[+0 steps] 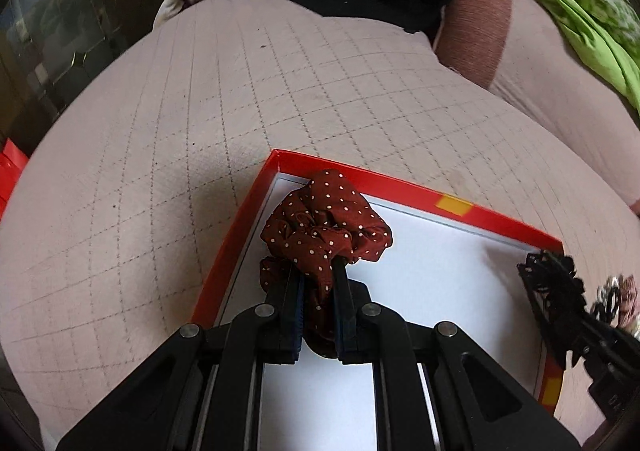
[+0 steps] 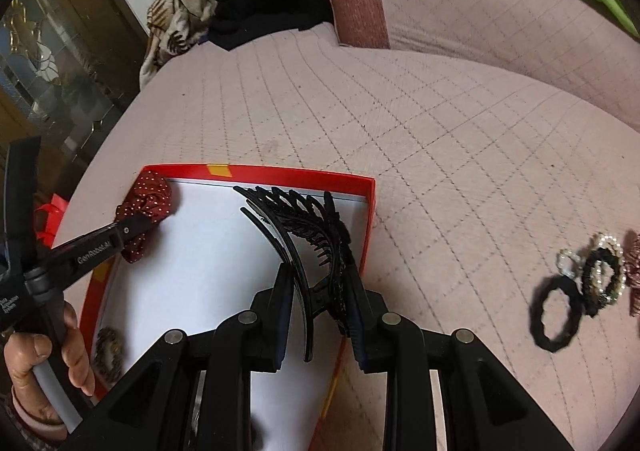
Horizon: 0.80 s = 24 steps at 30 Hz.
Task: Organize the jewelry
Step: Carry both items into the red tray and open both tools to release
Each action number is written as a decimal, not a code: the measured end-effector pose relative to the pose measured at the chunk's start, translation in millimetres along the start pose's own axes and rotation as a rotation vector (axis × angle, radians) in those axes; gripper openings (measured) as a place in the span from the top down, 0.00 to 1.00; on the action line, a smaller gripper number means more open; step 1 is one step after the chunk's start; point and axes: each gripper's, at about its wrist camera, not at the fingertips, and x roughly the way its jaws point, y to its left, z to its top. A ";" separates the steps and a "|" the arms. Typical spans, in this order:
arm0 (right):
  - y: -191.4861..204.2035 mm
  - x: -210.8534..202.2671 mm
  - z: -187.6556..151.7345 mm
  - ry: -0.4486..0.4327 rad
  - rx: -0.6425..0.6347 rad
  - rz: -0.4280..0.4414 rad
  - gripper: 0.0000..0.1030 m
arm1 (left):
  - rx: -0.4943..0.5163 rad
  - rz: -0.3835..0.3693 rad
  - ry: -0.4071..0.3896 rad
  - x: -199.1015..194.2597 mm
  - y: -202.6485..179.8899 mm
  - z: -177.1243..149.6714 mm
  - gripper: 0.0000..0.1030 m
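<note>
Our left hand-held gripper (image 1: 318, 291) is pinched on the maroon polka-dot scrunchie (image 1: 326, 225), parked in the far corner of the red box (image 1: 332, 163). Our right hand-held gripper (image 2: 320, 287) clamps the black claw clip (image 2: 304, 223) over the box's right side. A leopard scrunchie (image 2: 108, 351) sits inside too. More hair ties (image 2: 576, 291) lie on the pink quilted bed (image 2: 440, 123).

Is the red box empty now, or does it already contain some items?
Not empty: inside the red box a leopard scrunchie lies on its white floor.
</note>
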 end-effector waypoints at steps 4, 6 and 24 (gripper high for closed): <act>2.1 8.9 1.9 0.003 0.003 -0.004 0.73 | 0.011 0.007 -0.004 6.3 -3.4 3.9 0.87; 3.0 12.1 3.0 -0.002 -0.001 -0.012 0.73 | 0.025 0.011 -0.009 7.2 -7.0 4.8 0.85; 3.5 -51.3 -27.8 -0.094 -0.075 -0.010 0.40 | -0.041 0.007 -0.095 -75.4 -12.7 -32.8 0.45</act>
